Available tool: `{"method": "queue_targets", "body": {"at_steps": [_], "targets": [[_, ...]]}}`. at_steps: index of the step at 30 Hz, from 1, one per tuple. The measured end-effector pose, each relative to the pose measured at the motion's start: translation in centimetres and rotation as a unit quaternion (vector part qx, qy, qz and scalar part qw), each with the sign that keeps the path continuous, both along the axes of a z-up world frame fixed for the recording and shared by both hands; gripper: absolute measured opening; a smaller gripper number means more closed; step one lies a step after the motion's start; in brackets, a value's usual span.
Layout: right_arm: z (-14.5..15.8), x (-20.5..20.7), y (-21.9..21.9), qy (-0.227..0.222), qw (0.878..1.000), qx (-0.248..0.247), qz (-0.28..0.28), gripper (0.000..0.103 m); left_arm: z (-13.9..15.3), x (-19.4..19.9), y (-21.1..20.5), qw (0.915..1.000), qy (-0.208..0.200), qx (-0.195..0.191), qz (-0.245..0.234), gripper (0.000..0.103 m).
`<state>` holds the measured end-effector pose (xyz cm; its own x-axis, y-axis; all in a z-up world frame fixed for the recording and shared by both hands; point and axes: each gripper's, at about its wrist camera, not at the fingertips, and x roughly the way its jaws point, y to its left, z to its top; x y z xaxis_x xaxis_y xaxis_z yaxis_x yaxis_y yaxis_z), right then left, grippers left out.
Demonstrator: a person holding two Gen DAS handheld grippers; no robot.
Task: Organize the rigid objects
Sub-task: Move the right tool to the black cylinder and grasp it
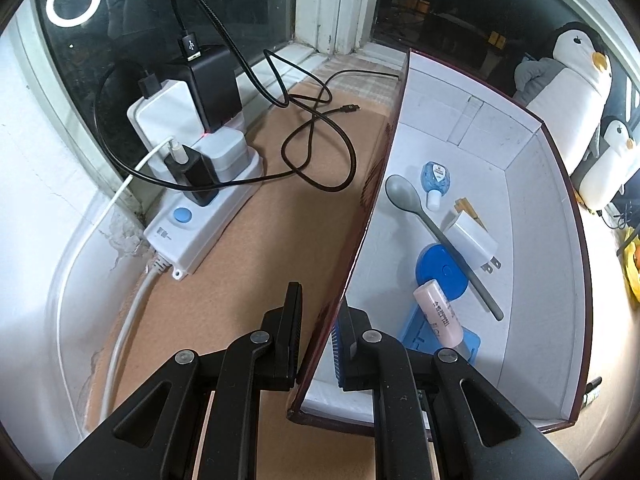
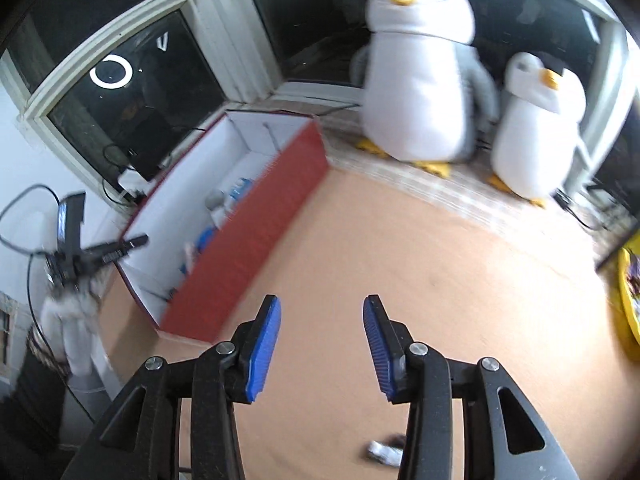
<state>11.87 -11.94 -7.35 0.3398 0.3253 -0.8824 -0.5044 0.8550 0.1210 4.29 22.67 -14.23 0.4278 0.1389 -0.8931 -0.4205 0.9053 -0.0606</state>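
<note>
The left gripper [image 1: 318,344] straddles the near end of the box's left wall [image 1: 352,248], one finger outside and one inside; the jaws stand close to the thin wall on either side, though whether the pads actually pinch it cannot be told from this angle. The box [image 1: 540,280], dark red outside and white inside, sits on a brown mat [image 1: 240,260].

Inside it, nearest the gripper, lies a light blue tray [image 1: 472,346] with a pink tube [image 1: 438,310] across it. Just beyond is a round blue lid [image 1: 438,268]. A grey spoon [image 1: 436,232] runs diagonally over that lid, bowl toward the far end. A white plug adapter [image 1: 472,242] lies beside the spoon handle, with what looks like a small tan item [image 1: 466,206] behind it. Farther in sits a small blue bottle [image 1: 435,178] with a white cap.

Left of the box, a white power strip [image 1: 188,224] carries several chargers, and black cable [image 1: 316,136] loops over the mat.

The right gripper [image 2: 322,344] hangs wide open and holds nothing, above bare mat [image 2: 400,260]. The box [image 2: 248,220] is to its left, blurred. Two plush penguins [image 2: 420,76] stand by the window at the far side.
</note>
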Motion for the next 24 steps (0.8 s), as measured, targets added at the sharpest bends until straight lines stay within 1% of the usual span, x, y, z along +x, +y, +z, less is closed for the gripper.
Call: {"method": "queue_targets", "body": {"at_steps": [5,10,13,16,24], "targets": [[-2.4,-2.0,-3.6,0.005,0.999,-0.050,0.002,0.039,0.1,-0.2,-0.1,1.0000,0.002,0.003,0.003,0.013],[-5.5,-3.4,-5.7,0.025,0.994,-0.102,0.007,0.039,0.3,-0.4,-0.2,1.0000,0.006,0.005,0.004,0.013],[-7.1,-4.5,-6.8,0.025,0.991,-0.132,0.017,0.039,0.4,-0.6,-0.3,0.9999,0.007,0.007,0.005,0.013],[-8.5,-4.9,-7.5,0.040,0.989,-0.141,0.025,0.039,0.4,-0.7,-0.3,0.9999,0.008,0.009,0.006,0.014],[-10.8,-5.1,-7.8,0.053,0.983,-0.170,0.044,0.039,0.7,-0.7,-0.4,0.9998,0.009,0.013,0.009,0.014]]}}
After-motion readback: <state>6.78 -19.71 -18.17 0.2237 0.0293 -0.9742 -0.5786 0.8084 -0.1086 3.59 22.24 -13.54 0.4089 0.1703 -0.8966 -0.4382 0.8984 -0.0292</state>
